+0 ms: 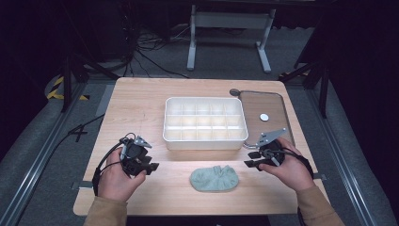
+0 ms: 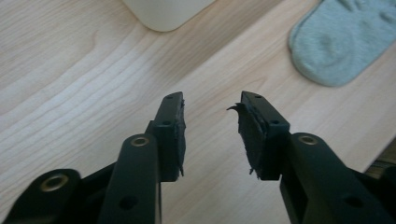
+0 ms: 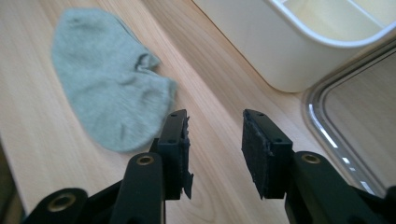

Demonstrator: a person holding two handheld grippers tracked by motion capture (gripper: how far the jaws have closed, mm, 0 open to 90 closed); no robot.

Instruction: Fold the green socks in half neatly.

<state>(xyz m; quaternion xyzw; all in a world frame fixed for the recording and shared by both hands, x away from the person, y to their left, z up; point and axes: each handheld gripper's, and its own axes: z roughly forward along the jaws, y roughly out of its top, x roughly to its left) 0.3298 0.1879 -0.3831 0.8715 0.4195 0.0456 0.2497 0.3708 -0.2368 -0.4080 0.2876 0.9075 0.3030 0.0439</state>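
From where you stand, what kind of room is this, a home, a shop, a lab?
Most likely a lab or recording studio. A lone wooden table stands among dark surroundings, with loose cables on the floor, and a person holds a left gripper and a right gripper over it.

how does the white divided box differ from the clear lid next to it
The white compartment box is opaque, deep and split by dividers into small cells; the clear lid is see-through, flat and undivided. The box stands at the table's middle, all its cells bare; the lid lies at its right with a small white disc on it. Both are rounded rectangles of like length resting on the wooden table.
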